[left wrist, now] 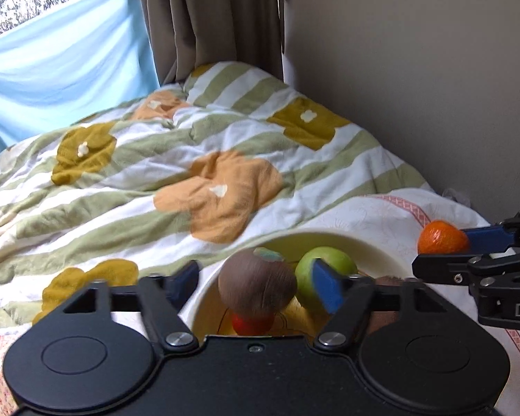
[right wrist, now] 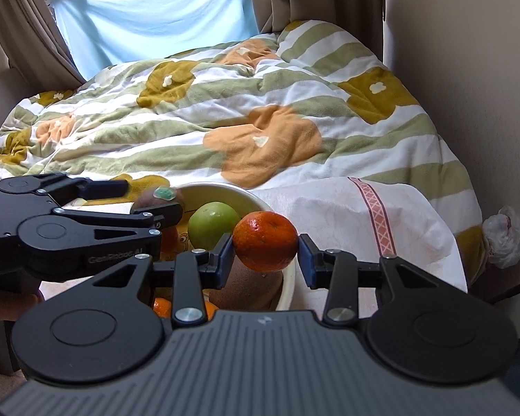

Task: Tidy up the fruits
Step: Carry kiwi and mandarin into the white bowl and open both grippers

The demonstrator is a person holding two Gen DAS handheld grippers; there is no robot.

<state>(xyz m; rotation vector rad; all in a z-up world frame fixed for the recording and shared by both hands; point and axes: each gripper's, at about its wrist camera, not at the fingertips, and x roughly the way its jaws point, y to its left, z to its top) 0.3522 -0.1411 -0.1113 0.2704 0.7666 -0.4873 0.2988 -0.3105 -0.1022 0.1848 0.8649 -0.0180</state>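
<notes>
While pinched in the right claw (right wrist: 265, 260), the orange (right wrist: 264, 241) hangs over the bowl (right wrist: 289, 291).

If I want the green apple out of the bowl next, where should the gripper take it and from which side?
Grip the green apple across its widest middle, coming from above. It sits inside the bowl, whose wall blocks a level approach, and its rounded top is bare. Probably set the fingers away from the brown kiwi, which is between the open left gripper's fingers beside it. The right gripper is busy holding the mandarin.

Bowl's (left wrist: 374, 249) near rim and lower fruit behind the left gripper (left wrist: 256, 284); brown fruit (left wrist: 256, 286) blurred
</notes>
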